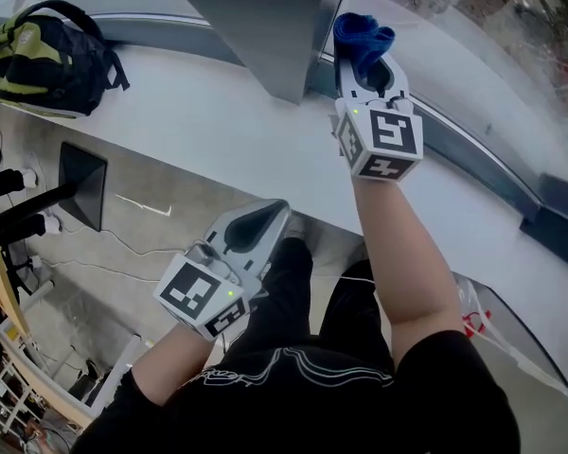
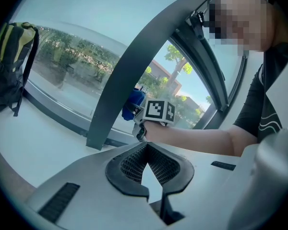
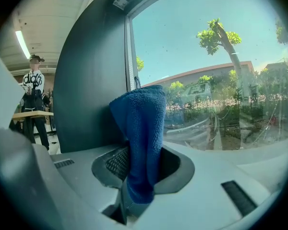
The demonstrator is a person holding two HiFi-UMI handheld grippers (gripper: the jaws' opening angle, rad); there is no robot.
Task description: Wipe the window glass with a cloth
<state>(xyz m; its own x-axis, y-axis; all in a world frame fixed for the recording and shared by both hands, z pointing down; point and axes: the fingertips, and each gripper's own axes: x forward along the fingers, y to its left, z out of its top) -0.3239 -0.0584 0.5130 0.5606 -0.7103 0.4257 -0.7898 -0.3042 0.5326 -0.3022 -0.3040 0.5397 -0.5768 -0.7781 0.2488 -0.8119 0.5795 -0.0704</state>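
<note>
Judged early in the wipe: blue cloth (image 1: 362, 38) held up by the window glass (image 1: 511, 22), beside the grey pillar (image 1: 256, 26) (contact with pane not confirmable). Next, presumably: press flat, sweep sideways. Right gripper (image 1: 371, 64) clenched on cloth, forearm stretched forward over sill (image 1: 218, 130). Left gripper (image 1: 260, 220) pinched closed, empty, parked low near waist.

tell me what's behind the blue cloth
The window glass, with trees outside, and the dark frame edge. The cloth covers the glass directly behind it.
</note>
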